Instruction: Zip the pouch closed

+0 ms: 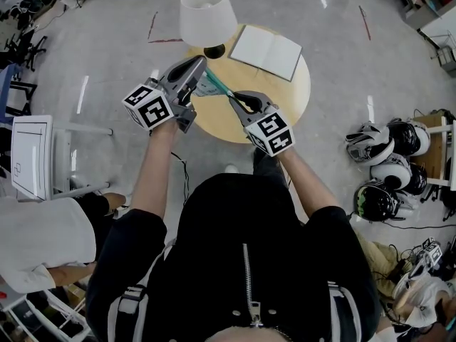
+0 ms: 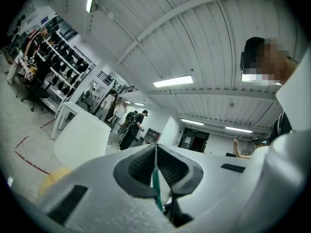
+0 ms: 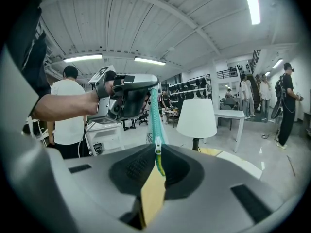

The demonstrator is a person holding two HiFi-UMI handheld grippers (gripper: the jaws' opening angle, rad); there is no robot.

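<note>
Clamping the pouch point(image 1: 214, 85), left hand-held gripper point(image 1: 201, 63) faces right hand-held gripper point(image 1: 234, 99) pinching its zipper pull point(image 3: 157, 144).

Left claw point(image 1: 201, 65) hides the pouch's point(image 1: 214, 86) gripped end.

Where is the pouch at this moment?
Head view, centre: the pouch is stretched between left gripper and right gripper, over the round table, beside the lamp.
</note>
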